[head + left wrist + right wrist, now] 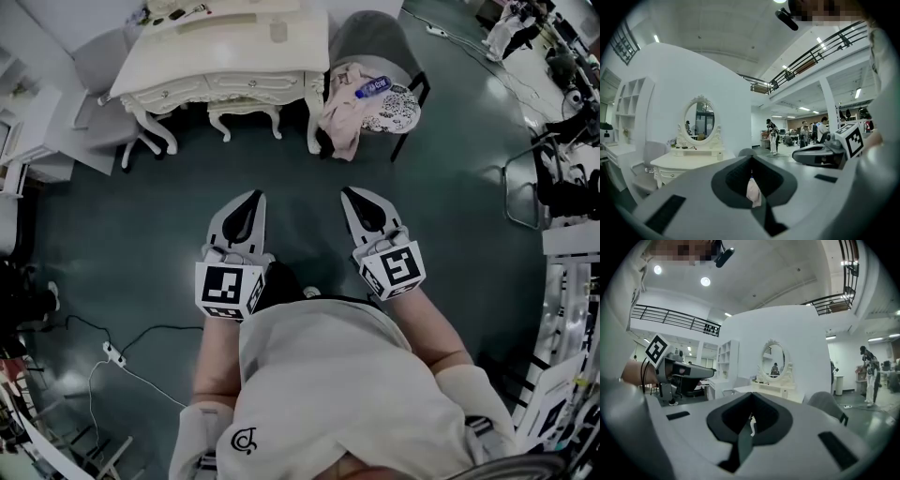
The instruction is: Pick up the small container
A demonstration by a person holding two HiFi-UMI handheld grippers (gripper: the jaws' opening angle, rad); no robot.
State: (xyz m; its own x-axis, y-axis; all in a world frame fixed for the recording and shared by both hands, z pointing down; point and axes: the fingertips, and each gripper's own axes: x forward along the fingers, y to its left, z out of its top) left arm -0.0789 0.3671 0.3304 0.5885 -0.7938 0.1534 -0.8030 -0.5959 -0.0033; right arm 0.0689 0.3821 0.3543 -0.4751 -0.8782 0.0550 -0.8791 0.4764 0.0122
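Note:
A white dressing table [187, 61] with an oval mirror [699, 119] stands ahead across the floor. A small pale container [277, 30] stands on its top near the right end, and it shows small in the left gripper view [720, 156]. My left gripper [252, 195] and right gripper [348, 192] are held side by side at waist height over the floor, well short of the table. Both are shut with nothing between the jaws. Each shows in the other's view: the right gripper [820, 153] and the left gripper [689, 373].
A grey chair [375, 47] right of the table carries pink clothes [342, 112] and a bottle [372, 88]. Another grey chair [103, 66] stands at the table's left. Cables and a power strip [112, 353] lie on the teal floor. People stand far off [771, 136].

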